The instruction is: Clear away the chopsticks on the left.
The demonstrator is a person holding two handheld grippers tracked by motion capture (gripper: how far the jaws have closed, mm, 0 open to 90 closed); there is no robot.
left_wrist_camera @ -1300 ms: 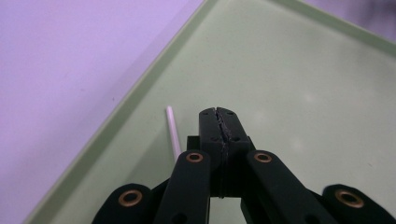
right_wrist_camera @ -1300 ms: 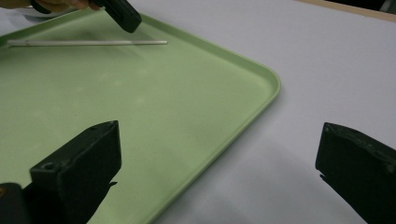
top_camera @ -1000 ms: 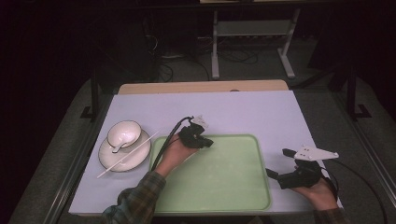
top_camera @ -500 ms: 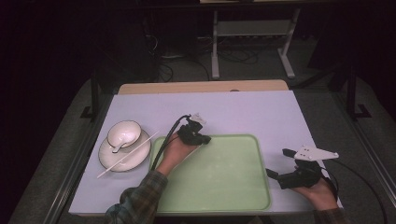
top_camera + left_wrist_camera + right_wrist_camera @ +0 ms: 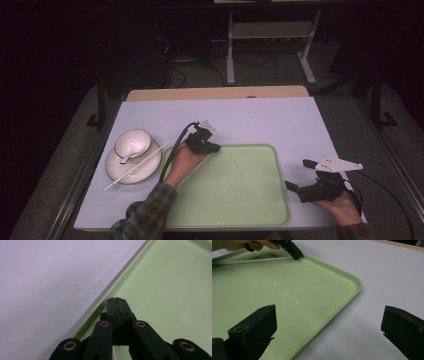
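My left gripper [image 5: 215, 148] hovers at the far left rim of the green tray [image 5: 235, 190], its jaws pressed together [image 5: 117, 303]. In the right gripper view, that left gripper [image 5: 297, 255] pinches the end of a thin white chopstick [image 5: 252, 261], which runs back under the hand along the tray's edge. My right gripper [image 5: 299, 175] rests by the tray's right side near the table's front. It is open, with nothing between its jaws [image 5: 332, 322] but the tray's corner [image 5: 352, 282] and the table.
A white plate [image 5: 114, 172] at the left carries a small bowl [image 5: 132, 142], a spoon [image 5: 125, 159] and a second chopstick [image 5: 137, 168]. The pale lilac table top [image 5: 260, 120] stretches beyond the tray. A metal stand [image 5: 270, 35] is on the floor behind the table.
The left hand has crept slightly toward the far left with its jaws still shut. The right hand has stayed put.
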